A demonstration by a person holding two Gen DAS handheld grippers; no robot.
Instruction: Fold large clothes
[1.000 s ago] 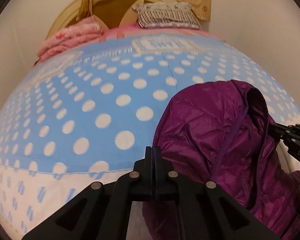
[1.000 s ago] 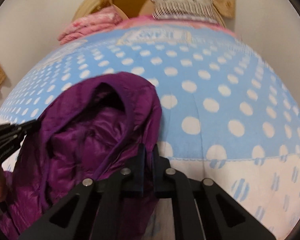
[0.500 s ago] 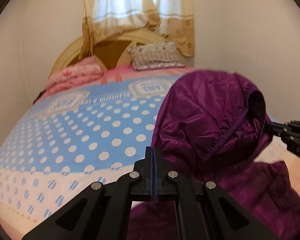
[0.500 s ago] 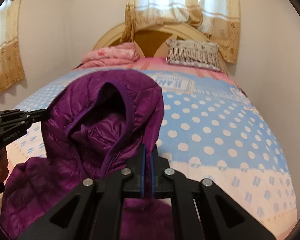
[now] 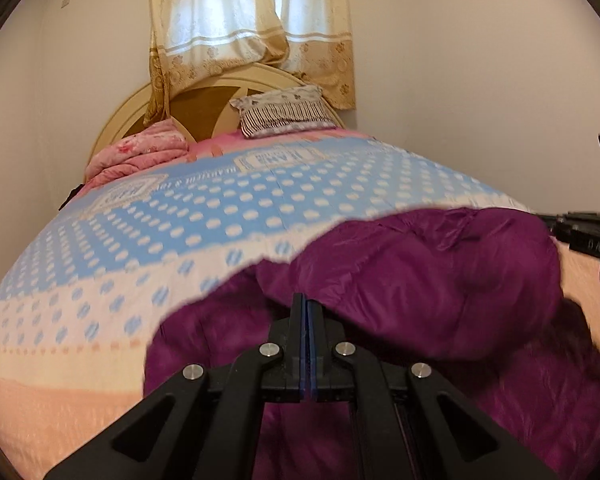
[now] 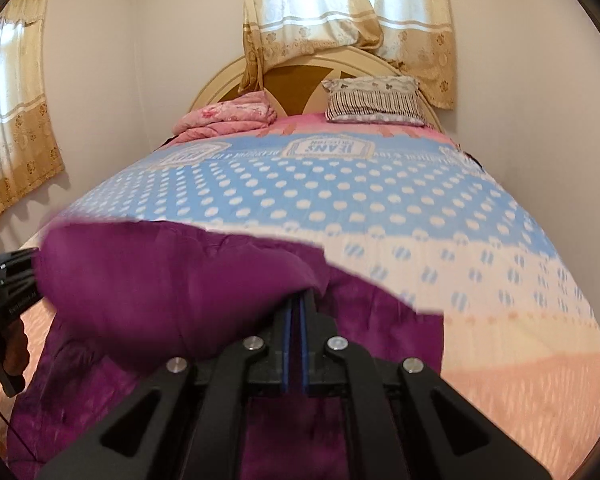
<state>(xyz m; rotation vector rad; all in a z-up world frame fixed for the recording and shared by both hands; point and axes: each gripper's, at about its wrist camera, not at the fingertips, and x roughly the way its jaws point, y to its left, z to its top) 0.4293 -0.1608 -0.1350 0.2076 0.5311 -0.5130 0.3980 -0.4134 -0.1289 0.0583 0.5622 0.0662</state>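
Observation:
A purple puffer jacket [image 5: 420,280] lies at the near end of the bed, its upper part with the hood doubled over toward me. My left gripper [image 5: 306,300] is shut, pinching the folded jacket edge at its tips. The right wrist view shows the same jacket [image 6: 160,280] with my right gripper [image 6: 299,300] shut on its fold. Each gripper shows in the other's view: the right gripper [image 5: 580,232] at the right edge, the left gripper [image 6: 16,276] at the left edge, both with tips at the fabric. The pictures are blurred by motion.
The bed carries a blue blanket with white dots [image 6: 380,200] and a peach border near me. A folded pink quilt [image 5: 140,156] and a striped pillow [image 5: 284,114] lie at the headboard. Walls flank the bed closely, with curtains [image 6: 16,120] on the left wall.
Both grippers have drawn back toward the foot of the bed with the jacket. The hood, standing upright half a second ago, has come over and down onto the jacket's lower part.

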